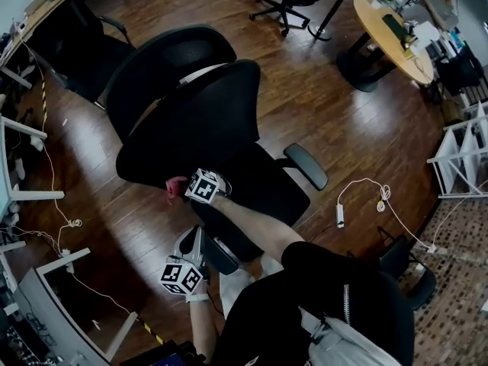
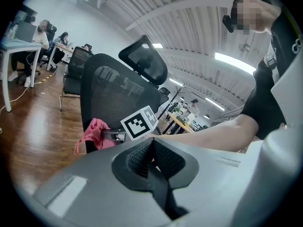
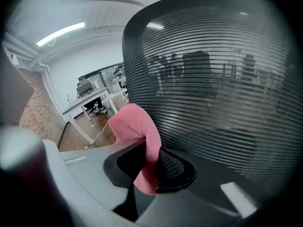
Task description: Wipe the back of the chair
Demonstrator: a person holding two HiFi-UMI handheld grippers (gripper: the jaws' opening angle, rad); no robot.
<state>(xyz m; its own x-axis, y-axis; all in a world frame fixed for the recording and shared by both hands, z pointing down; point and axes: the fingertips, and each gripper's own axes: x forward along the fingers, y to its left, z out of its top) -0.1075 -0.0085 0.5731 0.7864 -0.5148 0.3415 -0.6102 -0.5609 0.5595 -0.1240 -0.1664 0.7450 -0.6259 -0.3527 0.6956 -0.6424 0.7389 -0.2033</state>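
My right gripper [image 3: 150,167] had its jaws clamped on the pink cloth [image 3: 138,126], which sat right at the lower edge of the black chair's mesh back [image 3: 213,79] (I could not tell whether it was truly touching). My left gripper [image 2: 152,161] hung lower, nearer my body and apart from the chair, its jaws pressed together with nothing between them. The chair stood on the wooden floor [image 1: 358,151].

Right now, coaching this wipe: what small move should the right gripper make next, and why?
Probably press the pink cloth onto the mesh chair back and sweep across: the right gripper is shut on it beside the mesh, contact unclear.
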